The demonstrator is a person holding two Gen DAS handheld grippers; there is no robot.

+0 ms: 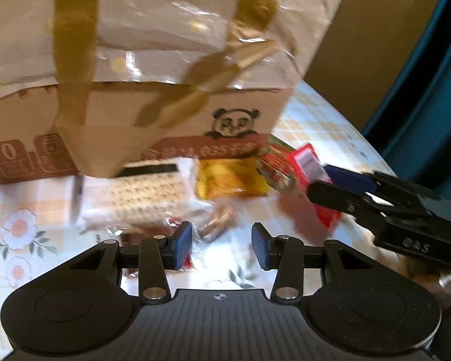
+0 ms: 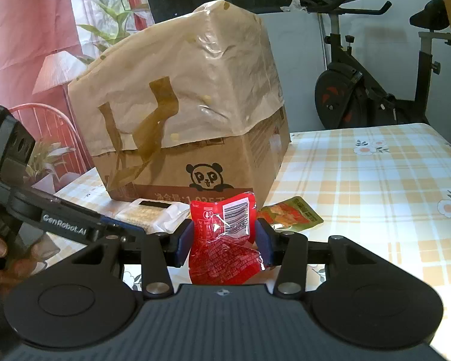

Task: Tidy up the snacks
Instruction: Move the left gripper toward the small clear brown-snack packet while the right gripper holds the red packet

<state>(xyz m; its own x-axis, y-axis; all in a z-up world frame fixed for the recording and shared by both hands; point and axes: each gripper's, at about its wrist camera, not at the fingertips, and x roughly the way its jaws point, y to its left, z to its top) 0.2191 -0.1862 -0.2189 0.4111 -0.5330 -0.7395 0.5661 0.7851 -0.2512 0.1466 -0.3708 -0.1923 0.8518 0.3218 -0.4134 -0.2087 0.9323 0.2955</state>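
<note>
Left wrist view, blurred: the left hand-held gripper [image 1: 222, 246] has its jaws narrowly apart, nothing between them, over small wrapped sweets [image 1: 218, 221] on the table [image 1: 15, 198]. Beyond lie a white cracker pack [image 1: 144, 198] and a yellow packet [image 1: 230, 179], both just before the box [image 1: 177, 114], which a paper bag [image 1: 165, 30] covers. The right hand-held gripper [image 1: 327, 177] enters from the right, clamped on a red packet [image 1: 312, 177].

Right wrist view: the red packet sits upright between the right gripper's pads, gripped. Only this view shows a green packet [image 2: 294, 213] near the box's right corner, an exercise bike [image 2: 372, 90] beyond the table's far edge, and a hand [image 2: 3, 258] on the left gripper's handle. The box's contents are hidden.
</note>
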